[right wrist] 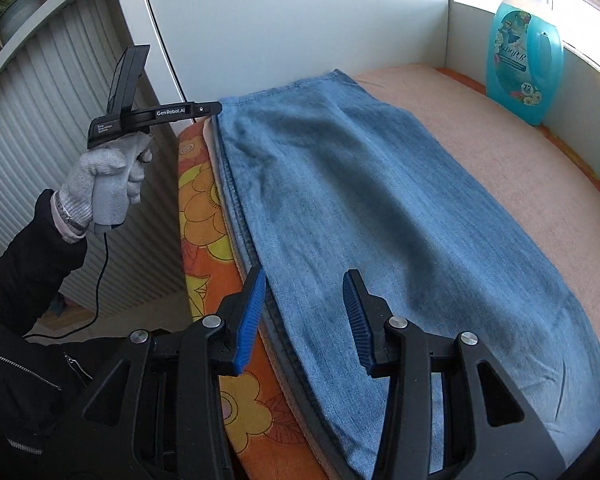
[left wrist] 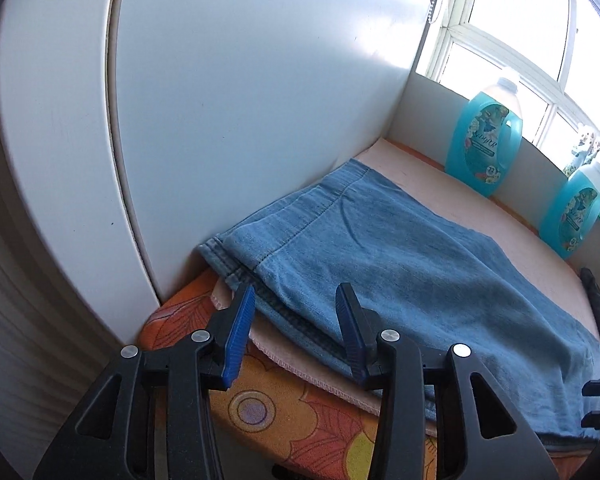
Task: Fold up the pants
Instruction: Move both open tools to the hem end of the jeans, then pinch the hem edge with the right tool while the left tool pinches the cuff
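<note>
My left two-finger gripper with blue ribbed pads [left wrist: 296,336] stands part-way open with nothing gripped, its pads straddling the seamed near edge of the light blue denim pants [left wrist: 400,256]. My right gripper with the same blue pads [right wrist: 304,320] is parted about as far and also holds nothing; the pants' long edge [right wrist: 380,220] runs between its fingers without either pad pressing on it.

The pants lie flat and lengthwise on a pale peach towel [right wrist: 500,148] spread over a padded board with an orange flower-print cover [right wrist: 204,208], close against a white cupboard wall [left wrist: 240,100].

Only the right wrist view shows my left hand in a grey knitted glove [right wrist: 104,184] gripping the handle of the left tool, off the board's edge, with a black sleeve and a thin black cable below it. It also shows the white ribbed radiator [right wrist: 40,120].

Only the left wrist view shows the pants' hem end and two turquoise plastic bottles of liquid: one [left wrist: 484,140] further back, another [left wrist: 576,216] nearer, both upright on the board by the bright window [left wrist: 520,32]. How full they are I cannot tell. The right view catches just one such bottle [right wrist: 520,60].
</note>
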